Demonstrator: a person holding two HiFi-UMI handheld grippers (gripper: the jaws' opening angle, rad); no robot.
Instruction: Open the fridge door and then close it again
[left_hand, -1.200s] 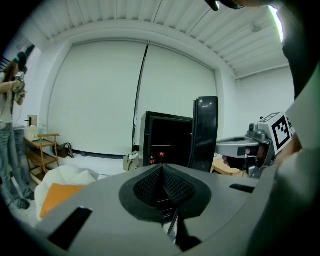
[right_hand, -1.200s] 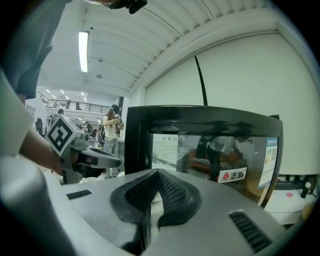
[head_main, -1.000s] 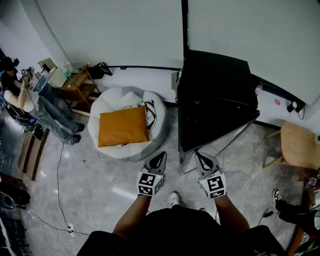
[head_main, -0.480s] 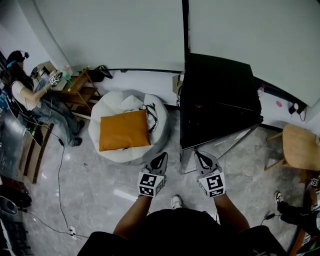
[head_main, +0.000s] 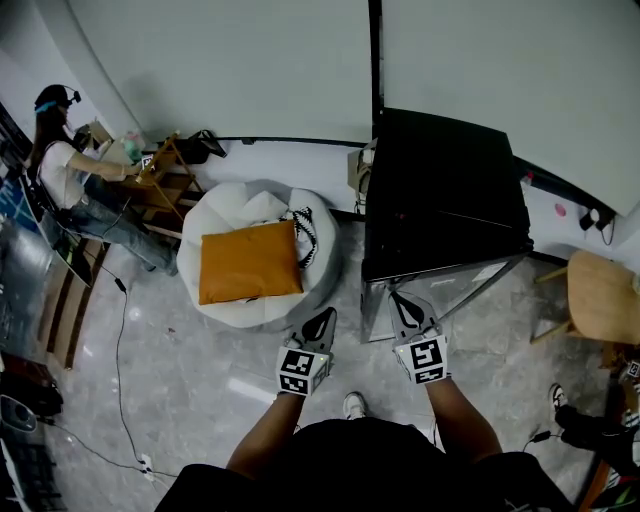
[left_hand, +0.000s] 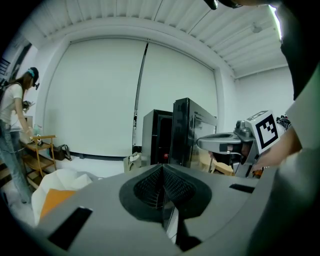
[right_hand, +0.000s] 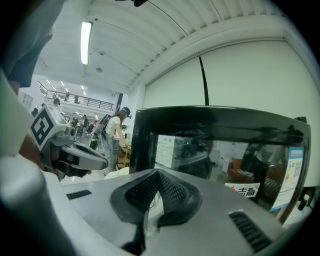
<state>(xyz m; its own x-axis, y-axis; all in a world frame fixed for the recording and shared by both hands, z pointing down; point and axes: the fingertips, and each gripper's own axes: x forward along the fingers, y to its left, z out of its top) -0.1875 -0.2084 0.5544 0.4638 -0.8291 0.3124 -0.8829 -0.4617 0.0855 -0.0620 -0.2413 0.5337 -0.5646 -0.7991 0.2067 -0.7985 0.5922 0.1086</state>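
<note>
**Fridge** (head_main: 440, 190): black, against the back wall, to the right of a white beanbag (head_main: 232, 205) that bears an orange cushion (head_main: 250, 262). Its glass door (right_hand: 220, 155) faces the person and looks shut.

**Left claw** (head_main: 322, 320): jaws together, empty, off the fridge's front left corner and apart from it.

**Right claw** (head_main: 404, 303): jaws together, empty, tips close before the door. Contact cannot be told.

**Step in hand:** approach. By this reading, the opening is not yet begun.

**Next move calls for:** finding the door's free edge or handle, which no view shows plainly. One claw then parts its jaws, takes hold there and pulls outward.

**Views:**
- Head view: the fridge's top, and only a steep sliver of the door.
- Right gripper view: the door's face, a label (right_hand: 245, 190) and reflections.
- Left gripper view: the fridge's side, with the right claw beside it.
</note>
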